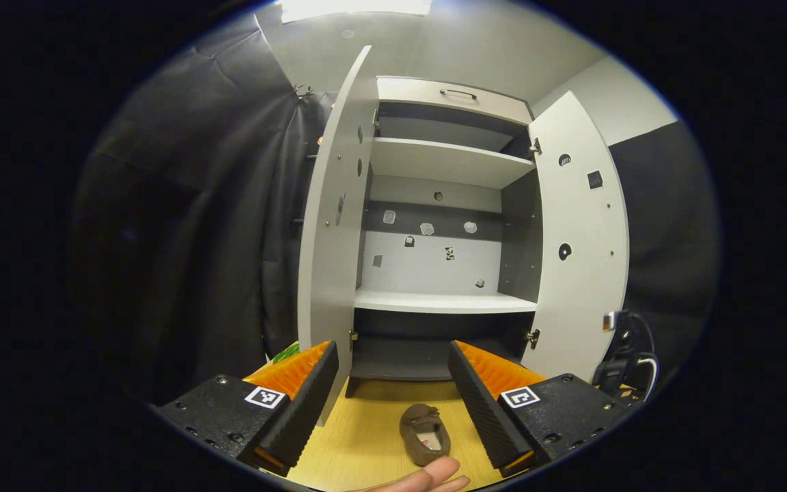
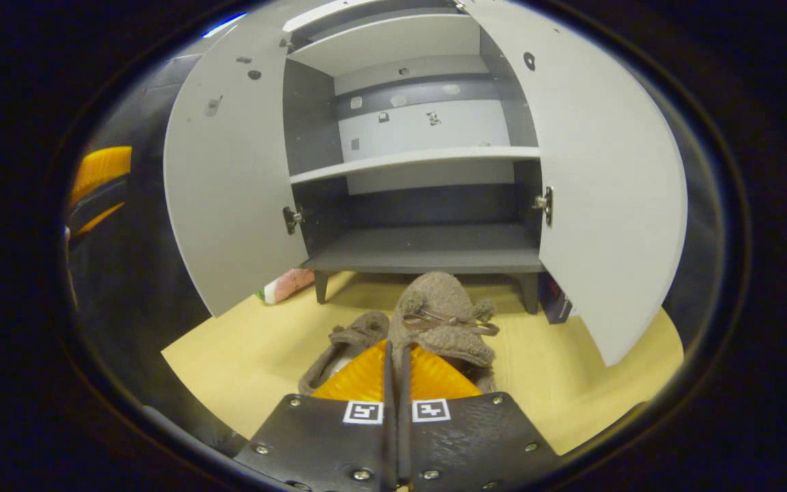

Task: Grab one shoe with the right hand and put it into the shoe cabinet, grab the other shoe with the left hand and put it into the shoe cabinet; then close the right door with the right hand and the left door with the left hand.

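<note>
Slipper (image 2: 443, 311) looks soft, light, floppy: my right jaws sit pinched together on its heel rim, toe drooping; left jaws wide apart, empty.

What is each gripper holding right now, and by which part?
Right gripper is shut on a brown shoe, pinching its rear collar. Left gripper is open and holds nothing; the other shoe lies on the floor.

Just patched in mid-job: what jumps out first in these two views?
The tall grey two-door shoe cabinet stands wide open, its shelves bare. In the right gripper view, the right gripper is shut on a fuzzy brown slipper before the bottom shelf; a second brown slipper lies on the yellow wooden floor.
</note>
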`<state>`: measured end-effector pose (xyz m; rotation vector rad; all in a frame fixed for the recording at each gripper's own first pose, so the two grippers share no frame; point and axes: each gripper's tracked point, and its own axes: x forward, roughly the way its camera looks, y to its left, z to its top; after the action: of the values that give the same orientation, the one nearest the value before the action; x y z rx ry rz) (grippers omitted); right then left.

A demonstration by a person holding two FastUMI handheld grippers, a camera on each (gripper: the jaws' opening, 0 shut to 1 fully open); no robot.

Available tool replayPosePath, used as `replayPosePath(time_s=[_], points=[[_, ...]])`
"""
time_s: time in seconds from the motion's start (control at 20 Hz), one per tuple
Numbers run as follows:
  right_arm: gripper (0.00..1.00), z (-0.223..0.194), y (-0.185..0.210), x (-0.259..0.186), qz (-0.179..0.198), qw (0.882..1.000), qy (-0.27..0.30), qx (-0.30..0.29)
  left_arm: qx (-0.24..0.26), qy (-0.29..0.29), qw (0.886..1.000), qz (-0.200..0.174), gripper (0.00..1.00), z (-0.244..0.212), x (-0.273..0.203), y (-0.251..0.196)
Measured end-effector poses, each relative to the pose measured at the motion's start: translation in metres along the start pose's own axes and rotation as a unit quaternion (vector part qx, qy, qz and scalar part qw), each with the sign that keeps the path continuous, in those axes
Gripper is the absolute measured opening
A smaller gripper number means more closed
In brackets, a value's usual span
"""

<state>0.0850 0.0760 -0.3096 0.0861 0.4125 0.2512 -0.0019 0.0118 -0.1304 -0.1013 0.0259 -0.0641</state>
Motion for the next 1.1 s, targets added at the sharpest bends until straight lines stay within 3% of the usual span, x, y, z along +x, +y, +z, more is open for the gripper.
replayPosePath(time_s=[0.3, 0.7, 1.1], points=[[0.01, 0.083, -0.004, -0.024, 0.005, 0.999, -0.049, -0.002, 0.008, -0.005, 1.0, -0.028, 0.99, 0.0, 0.036, -0.022], [0.01, 0.219, 0.001, -0.026, -0.016, 0.991, -0.134, -0.023, -0.001, -0.015, 0.999, -0.048, 0.99, -0.011, 0.076, -0.043], [0.01, 0.304, 0.0, 0.056, -0.036, 0.99, -0.137, -0.005, -0.026, 0.003, 0.998, -0.049, 0.99, -0.049, 0.11, -0.034]])
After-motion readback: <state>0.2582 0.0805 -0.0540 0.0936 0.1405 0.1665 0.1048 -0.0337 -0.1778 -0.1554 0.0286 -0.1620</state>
